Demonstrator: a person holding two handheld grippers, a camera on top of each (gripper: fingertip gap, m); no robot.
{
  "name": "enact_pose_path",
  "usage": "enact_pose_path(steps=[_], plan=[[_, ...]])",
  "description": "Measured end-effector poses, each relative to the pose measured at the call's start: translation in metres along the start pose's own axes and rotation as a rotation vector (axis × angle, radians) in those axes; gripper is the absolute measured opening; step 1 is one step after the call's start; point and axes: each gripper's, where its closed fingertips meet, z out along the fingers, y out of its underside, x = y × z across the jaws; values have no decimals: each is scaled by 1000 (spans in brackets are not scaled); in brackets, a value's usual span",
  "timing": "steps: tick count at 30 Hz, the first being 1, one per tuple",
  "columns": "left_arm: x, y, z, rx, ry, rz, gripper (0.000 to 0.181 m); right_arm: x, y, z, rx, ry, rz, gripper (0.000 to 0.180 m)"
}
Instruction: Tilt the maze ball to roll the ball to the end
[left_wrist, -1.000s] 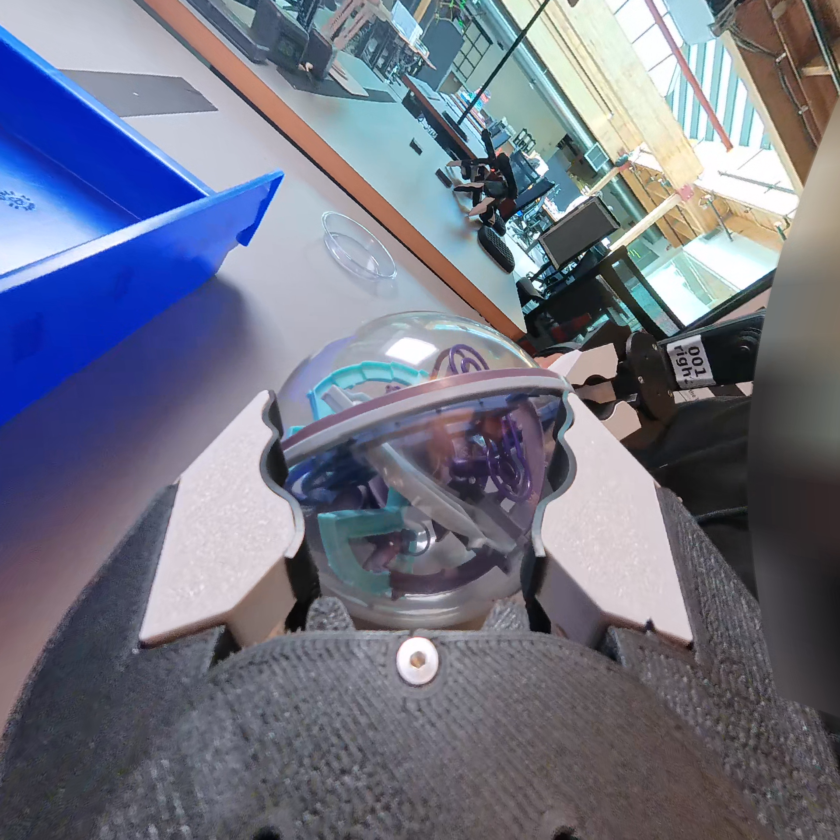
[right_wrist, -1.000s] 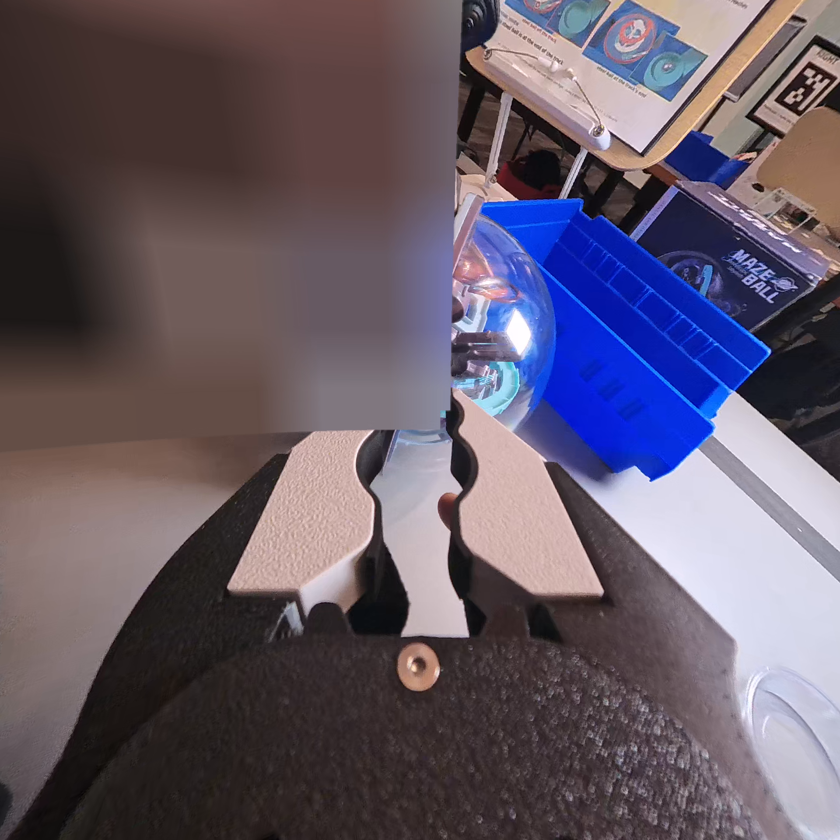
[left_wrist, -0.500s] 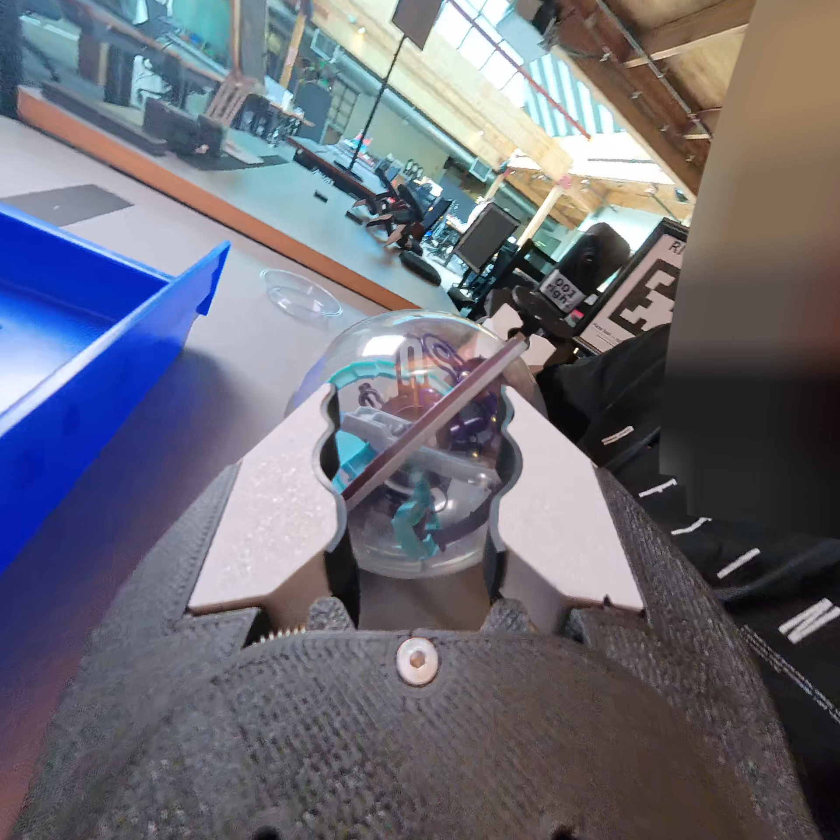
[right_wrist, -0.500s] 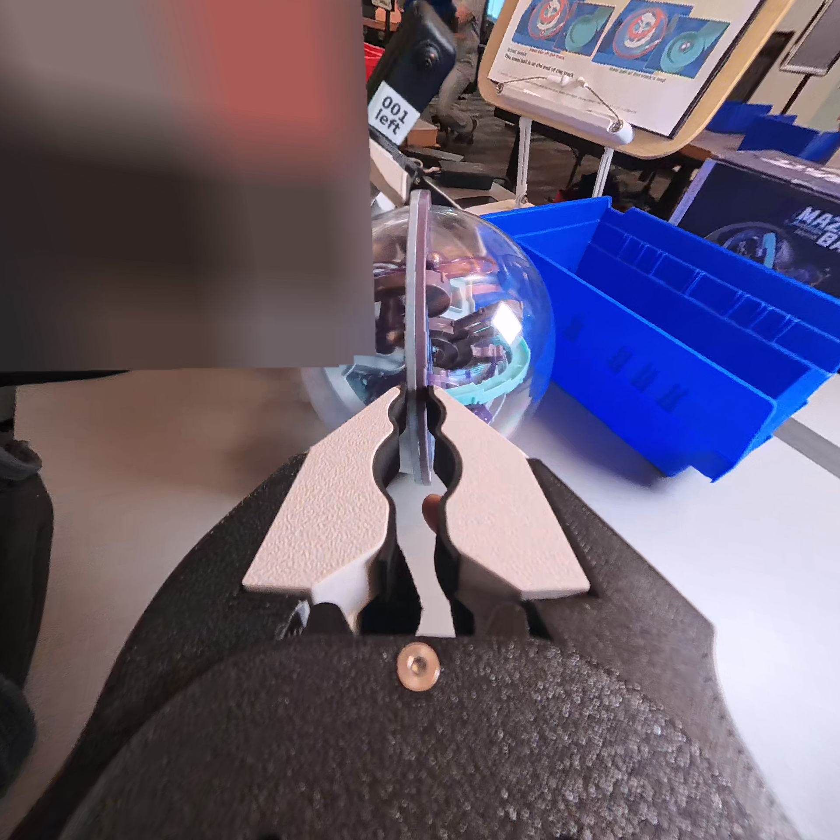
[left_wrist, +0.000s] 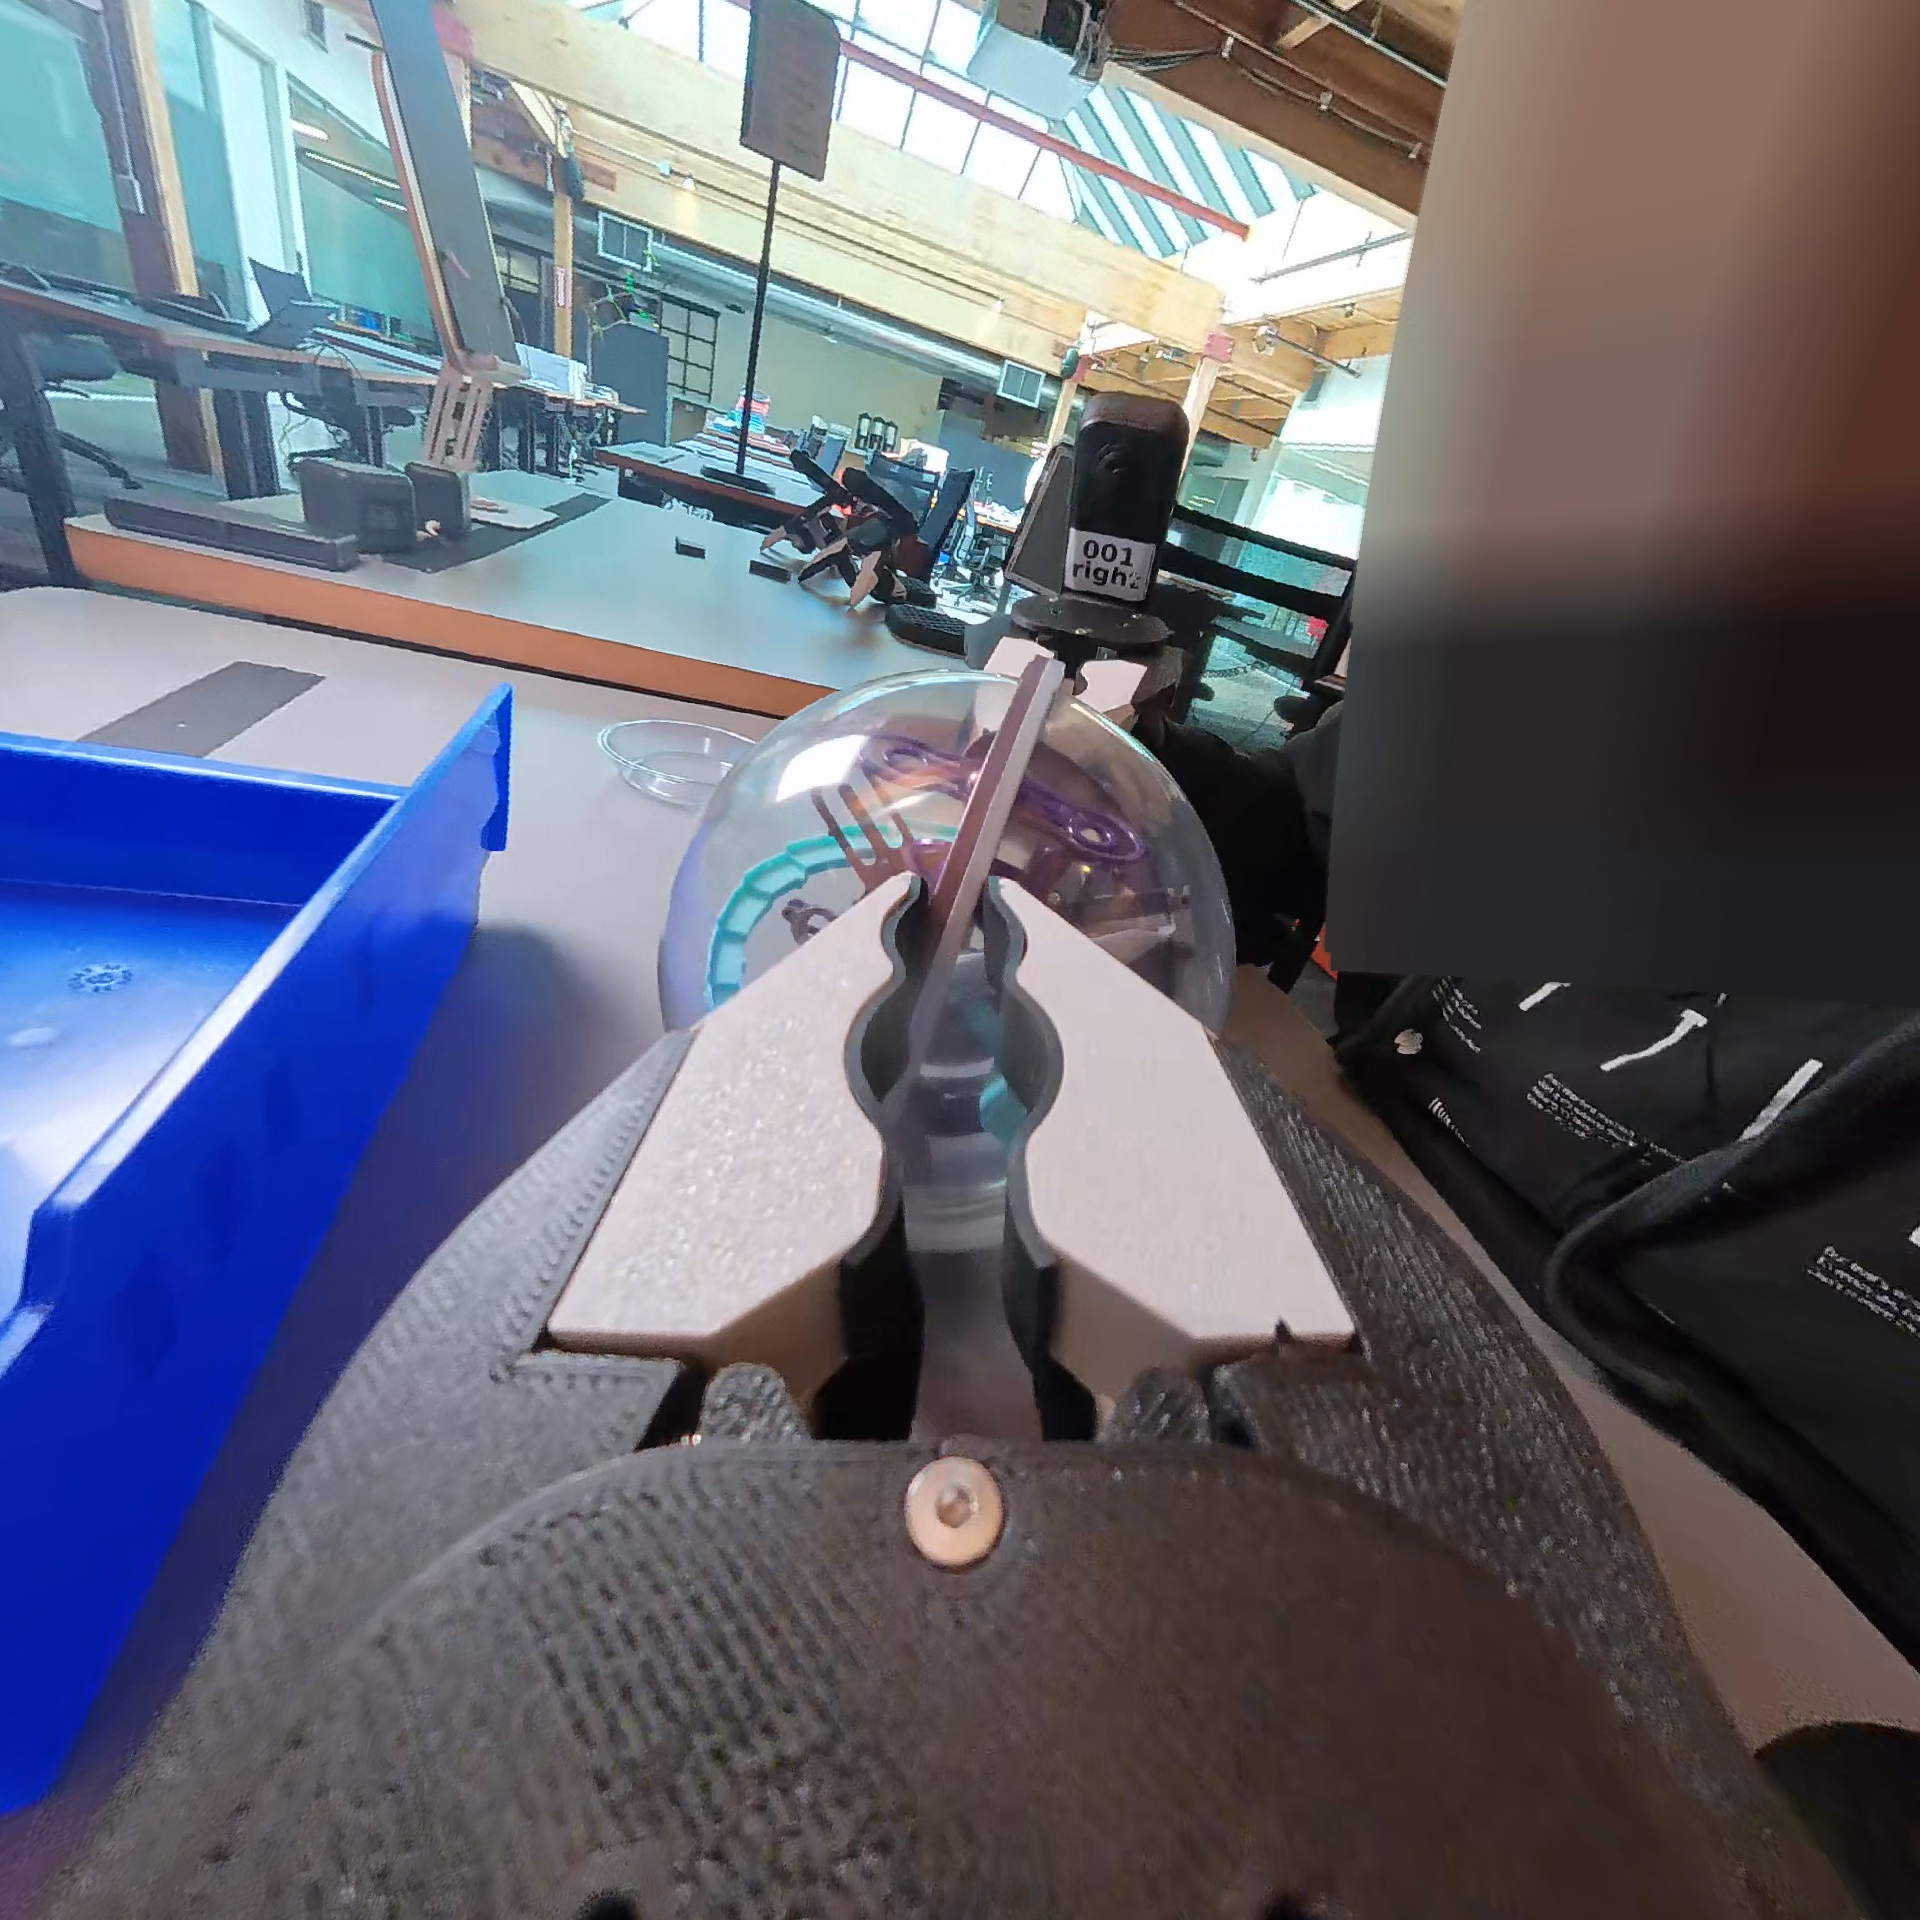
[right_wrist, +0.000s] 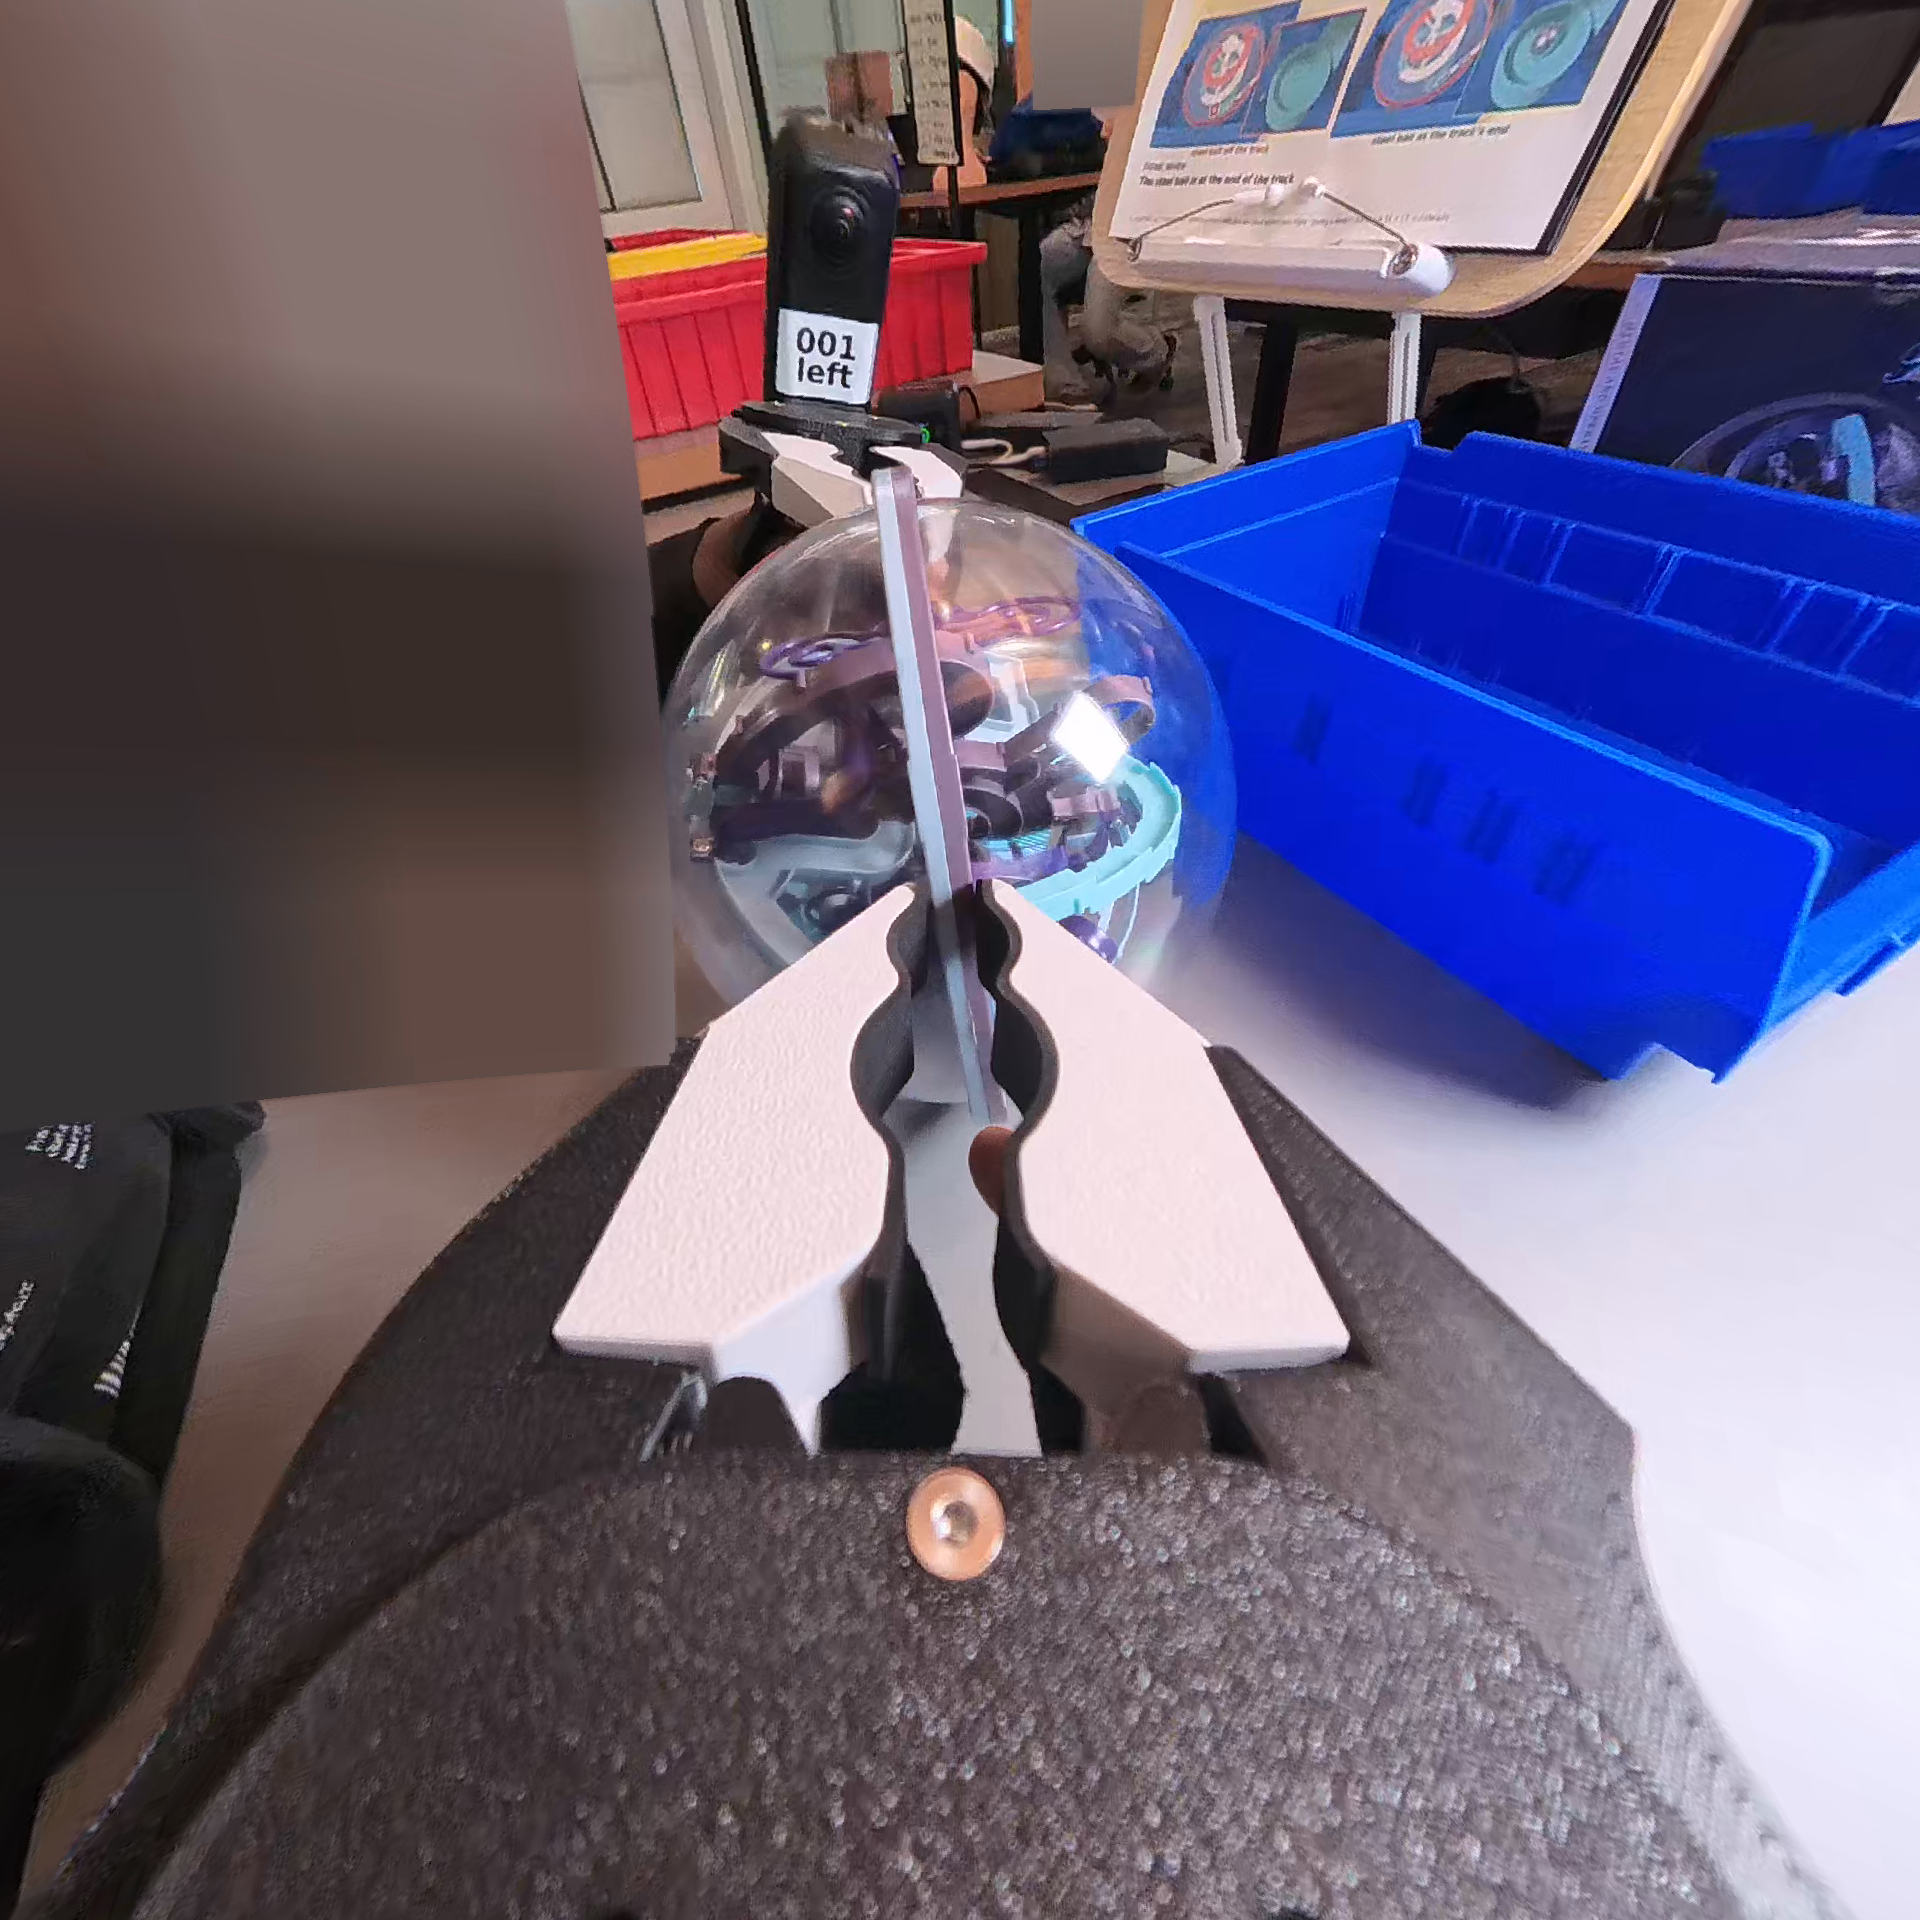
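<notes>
Two grippers hold the maze ball (right_wrist: 951, 727) from opposite sides, and both pinch the same thing: the thin grey-purple rim (right_wrist: 920, 675) that rings the clear sphere. Your right gripper (right_wrist: 951, 914) has its jaws pressed together on the near edge of that rim, and your left gripper (left_wrist: 951, 914) clamps the far edge, so the ball sits straight ahead of each, caught between them. In both wrist views the rim stands nearly on edge, leaning a little off upright, and that is the relation your next move turns on: the line between the two grips is your axis, so rolling both wrists together should turn the sphere about it, while raising one hand should tip it end to end. I cannot make out the small steel ball among the purple and teal tracks (right_wrist: 1127, 831), so find it before you choose a direction. The sphere is low over the pale desk (right_wrist: 1558, 1247), whether resting or just lifted I cannot tell, with the blue bin (right_wrist: 1507, 790) just beside it. A clear dish (left_wrist: 675, 753) lies farther back.
</notes>
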Motion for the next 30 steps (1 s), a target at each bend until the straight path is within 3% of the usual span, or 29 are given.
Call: enact_pose_path(steps=[17,30], plan=[[-18,-2,5,31,-66,-95,8,6,0,-1,34,8,26,5],[1,-8,8,31,-49,23,7,6,9,-1,38,16,-76,5]])
